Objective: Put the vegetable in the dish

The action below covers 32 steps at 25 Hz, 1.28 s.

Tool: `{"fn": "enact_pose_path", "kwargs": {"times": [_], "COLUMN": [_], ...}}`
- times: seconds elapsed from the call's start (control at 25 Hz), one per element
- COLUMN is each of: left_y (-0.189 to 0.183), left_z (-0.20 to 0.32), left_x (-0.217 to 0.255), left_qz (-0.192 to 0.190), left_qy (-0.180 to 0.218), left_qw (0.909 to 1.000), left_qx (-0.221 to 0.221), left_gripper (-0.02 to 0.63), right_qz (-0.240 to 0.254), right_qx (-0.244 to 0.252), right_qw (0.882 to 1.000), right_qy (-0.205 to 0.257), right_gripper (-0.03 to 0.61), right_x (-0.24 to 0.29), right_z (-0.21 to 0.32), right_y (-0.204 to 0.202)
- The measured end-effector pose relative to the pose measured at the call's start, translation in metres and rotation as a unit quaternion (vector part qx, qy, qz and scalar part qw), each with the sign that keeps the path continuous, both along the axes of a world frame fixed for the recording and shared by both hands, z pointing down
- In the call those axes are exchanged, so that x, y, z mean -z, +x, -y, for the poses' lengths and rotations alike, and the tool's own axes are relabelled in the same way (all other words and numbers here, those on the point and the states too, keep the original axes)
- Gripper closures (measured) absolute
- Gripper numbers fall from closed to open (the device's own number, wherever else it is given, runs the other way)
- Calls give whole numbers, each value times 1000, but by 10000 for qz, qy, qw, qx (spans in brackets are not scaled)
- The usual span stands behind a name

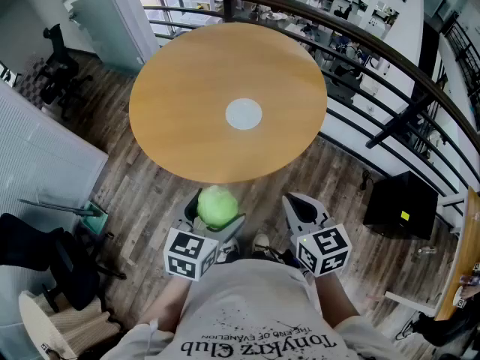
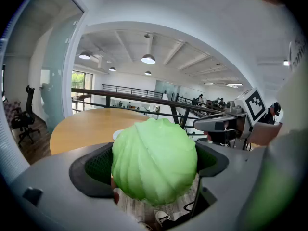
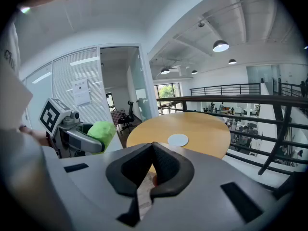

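A round pale green cabbage hangs over the wooden floor just short of the table's near edge, with my left gripper shut on it. In the left gripper view the cabbage fills the gap between the two wide-set jaws. A small flat white dish lies at the middle of the round wooden table. To the right of the left one, my right gripper is shut with nothing in it. Its jaw tips meet in the right gripper view, where the dish lies ahead.
A dark metal railing curves round the far and right sides of the table. A black box stands on the floor at the right. Office chairs and a glass partition are at the left.
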<state>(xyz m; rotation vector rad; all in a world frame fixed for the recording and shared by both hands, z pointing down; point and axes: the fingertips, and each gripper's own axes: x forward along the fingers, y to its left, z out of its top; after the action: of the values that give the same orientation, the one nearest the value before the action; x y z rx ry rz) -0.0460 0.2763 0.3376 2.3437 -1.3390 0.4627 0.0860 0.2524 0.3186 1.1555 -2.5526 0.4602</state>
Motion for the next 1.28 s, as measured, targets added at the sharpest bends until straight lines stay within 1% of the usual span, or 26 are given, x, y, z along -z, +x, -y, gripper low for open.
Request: {"fn": "enact_pose_path", "kwargs": {"times": [0.24,0.56,0.8,1.08,1.28], "left_y": [-6,-7,-9,-21,-34], "left_z": [-6,-6,-5,-10,-22], "left_x": [5,2,-2,0,-2], "left_qz": [15,27,6,-71,-43], "left_qy": [25,4,-10,27,52], "left_qw": [10000,10000,9999,9997,9992], "left_qx": [-2,-55,-143,-244,-387], "left_gripper": [120,120,121,120,120], "right_qz": [-32,-61,181,159,197], "right_qx": [30,-5,-266,-505,-731], "right_qw": [10000,10000,9995,9986,9971], "right_qy": [-12,2,-50,-11,70], "right_gripper": [557,557,557,557,557], "right_x": [1,0,-1,5,8], "right_z": [-9,-6,-2,-1,-7], "right_y": [-7,-8,-4,-4,-10]}}
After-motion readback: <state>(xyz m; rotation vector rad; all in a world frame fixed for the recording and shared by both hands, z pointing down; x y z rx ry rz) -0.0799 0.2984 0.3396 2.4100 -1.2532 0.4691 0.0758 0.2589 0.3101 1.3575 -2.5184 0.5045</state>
